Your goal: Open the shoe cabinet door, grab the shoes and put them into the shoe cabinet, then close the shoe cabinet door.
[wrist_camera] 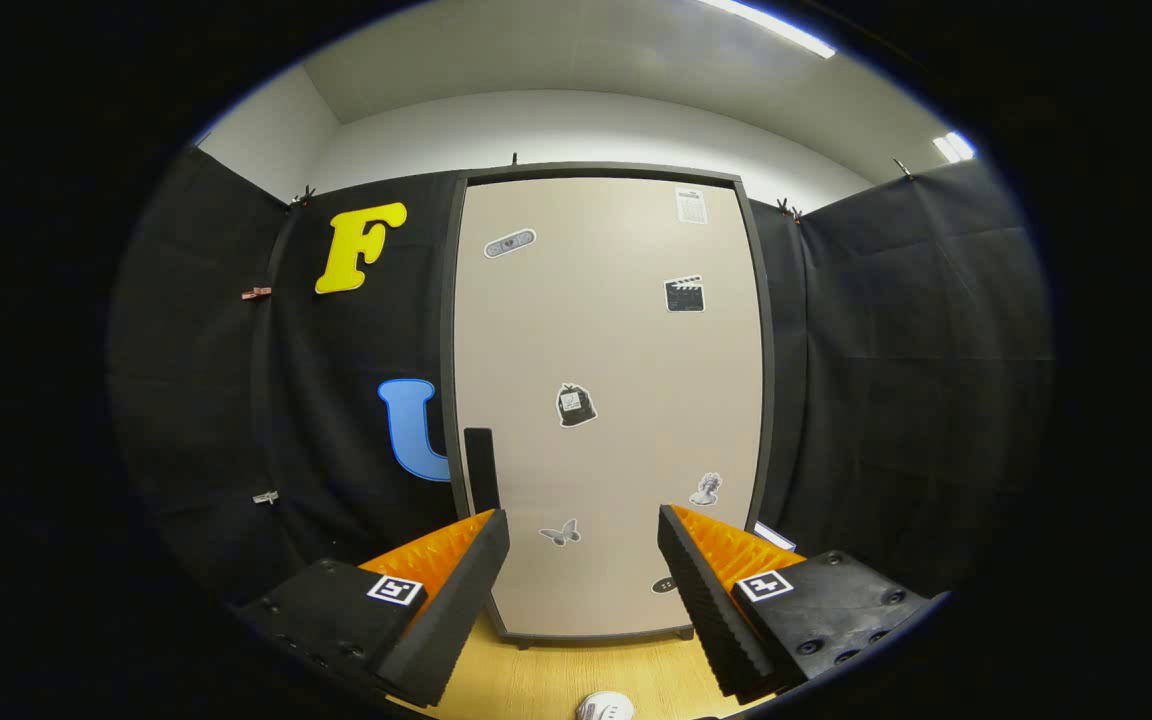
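Note:
The shoe cabinet (608, 400) stands upright straight ahead, a tall unit with a dark frame and a beige door (626, 340) that is closed. Small stickers are scattered over the door. A black handle (481, 468) sits on the door's left edge, low down, just above my left finger. My gripper (583, 528) is open with nothing between its fingers, and it faces the lower part of the door from a short way off. A small piece of something white (605, 707) shows on the wooden floor below the fingers; I cannot tell what it is.
Black cloth walls (916, 380) close in the booth on both sides of the cabinet. The cabinet rests on a light wooden floor (556, 680). A white wall and ceiling with strip lights rise above the cloth.

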Available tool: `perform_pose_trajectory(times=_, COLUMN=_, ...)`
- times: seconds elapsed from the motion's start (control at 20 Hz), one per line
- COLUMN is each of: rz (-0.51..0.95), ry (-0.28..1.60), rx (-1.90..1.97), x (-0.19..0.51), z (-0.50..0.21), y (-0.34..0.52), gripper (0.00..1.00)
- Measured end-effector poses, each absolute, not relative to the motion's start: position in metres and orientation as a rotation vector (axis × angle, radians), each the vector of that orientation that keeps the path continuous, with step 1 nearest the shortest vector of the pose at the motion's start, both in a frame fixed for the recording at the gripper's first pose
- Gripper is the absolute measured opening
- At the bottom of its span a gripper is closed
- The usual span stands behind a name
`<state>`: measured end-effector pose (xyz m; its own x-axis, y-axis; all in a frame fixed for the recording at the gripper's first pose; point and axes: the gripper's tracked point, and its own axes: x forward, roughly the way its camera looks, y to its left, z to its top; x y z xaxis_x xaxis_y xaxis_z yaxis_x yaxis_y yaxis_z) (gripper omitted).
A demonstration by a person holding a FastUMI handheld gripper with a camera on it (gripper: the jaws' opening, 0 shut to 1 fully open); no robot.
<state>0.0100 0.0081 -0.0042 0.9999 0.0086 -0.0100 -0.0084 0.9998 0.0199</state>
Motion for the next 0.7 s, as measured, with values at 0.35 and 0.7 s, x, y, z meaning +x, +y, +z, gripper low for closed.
perform_pose_trajectory(times=0.35, rz=0.010, ry=0.010, rx=0.031, x=0.021, z=-0.005, y=0.014, gripper=0.98)
perform_pose_trajectory(times=0.7, rz=0.031, ry=0.022, rx=0.055, x=0.052, z=-0.012, y=0.043, gripper=0.97)
